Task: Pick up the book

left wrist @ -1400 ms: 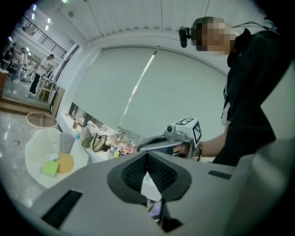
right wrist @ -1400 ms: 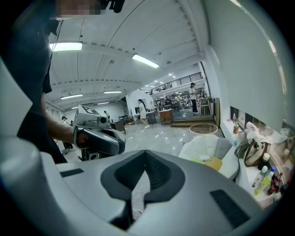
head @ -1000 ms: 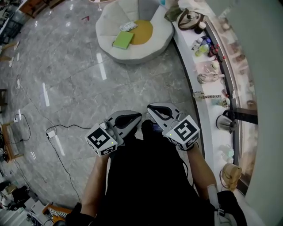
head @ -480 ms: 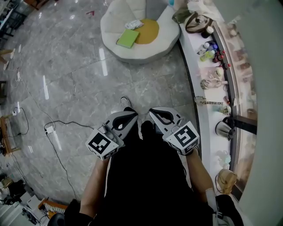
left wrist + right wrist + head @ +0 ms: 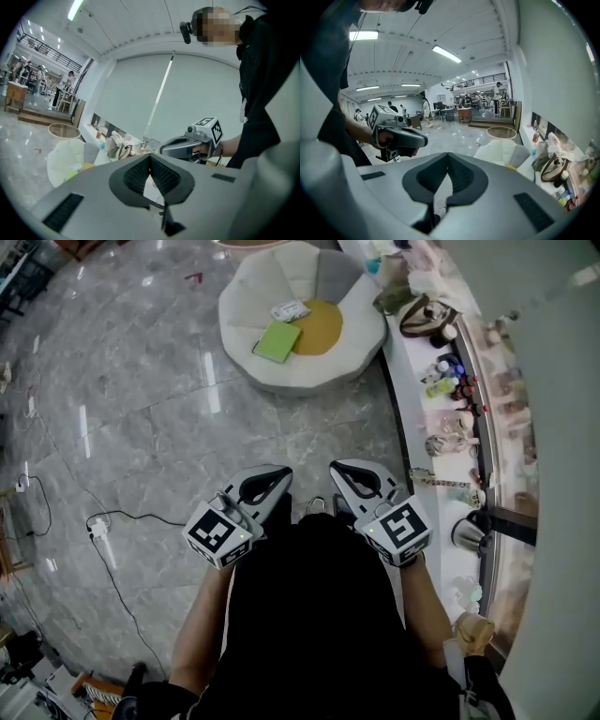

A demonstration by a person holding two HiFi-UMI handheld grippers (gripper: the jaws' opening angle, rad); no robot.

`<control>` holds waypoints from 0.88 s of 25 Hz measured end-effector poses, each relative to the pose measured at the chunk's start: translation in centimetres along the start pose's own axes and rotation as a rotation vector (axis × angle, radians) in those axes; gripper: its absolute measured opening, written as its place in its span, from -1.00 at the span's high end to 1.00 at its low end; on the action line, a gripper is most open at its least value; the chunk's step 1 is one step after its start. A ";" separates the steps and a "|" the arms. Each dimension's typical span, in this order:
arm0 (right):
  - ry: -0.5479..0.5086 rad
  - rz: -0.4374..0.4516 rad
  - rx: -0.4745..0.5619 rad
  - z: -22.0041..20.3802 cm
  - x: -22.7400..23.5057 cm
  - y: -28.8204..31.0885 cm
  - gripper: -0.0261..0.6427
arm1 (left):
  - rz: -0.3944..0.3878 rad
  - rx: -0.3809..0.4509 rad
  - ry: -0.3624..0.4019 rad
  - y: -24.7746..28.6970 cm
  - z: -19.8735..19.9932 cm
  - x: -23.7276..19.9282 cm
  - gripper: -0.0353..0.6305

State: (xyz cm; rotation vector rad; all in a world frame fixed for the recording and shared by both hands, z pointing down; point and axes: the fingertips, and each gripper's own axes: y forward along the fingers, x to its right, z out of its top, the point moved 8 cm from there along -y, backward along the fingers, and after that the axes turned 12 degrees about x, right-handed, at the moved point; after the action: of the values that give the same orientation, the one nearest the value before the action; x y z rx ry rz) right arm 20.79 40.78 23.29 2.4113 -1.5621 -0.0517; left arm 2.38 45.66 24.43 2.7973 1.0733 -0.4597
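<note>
Nearer now, the book (image 5: 277,340) lies well ahead; left gripper (image 5: 280,475) and right gripper (image 5: 338,471), pressed together and empty, approach, probably must open next.

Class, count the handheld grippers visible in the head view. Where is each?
2. The left gripper sits left of centre, the right gripper right of centre, side by side, both shut and empty, pointing towards the green book on the white seat. None appears hidden.
</note>
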 end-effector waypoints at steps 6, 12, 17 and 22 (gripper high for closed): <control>-0.034 -0.020 -0.003 2.3 0.9 5.9 0.88 | 0.063 0.061 0.046 -2.0 3.0 -6.4 0.85; -0.049 -0.020 0.005 4.4 0.9 11.9 0.88 | 0.075 0.092 0.029 -4.5 5.0 -11.2 0.85; -0.057 -0.026 -0.005 5.3 1.2 15.2 0.88 | 0.071 0.065 0.009 -4.4 5.1 -14.4 0.85; -0.013 -0.046 -0.025 5.5 3.0 15.6 0.88 | 0.070 0.044 -0.057 -2.9 5.0 -16.1 0.85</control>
State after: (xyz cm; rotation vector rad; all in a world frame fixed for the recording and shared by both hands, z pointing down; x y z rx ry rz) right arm 7.17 30.93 22.08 2.4324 -1.5024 -0.0950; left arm -12.10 36.58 24.78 2.8305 0.9615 -0.5581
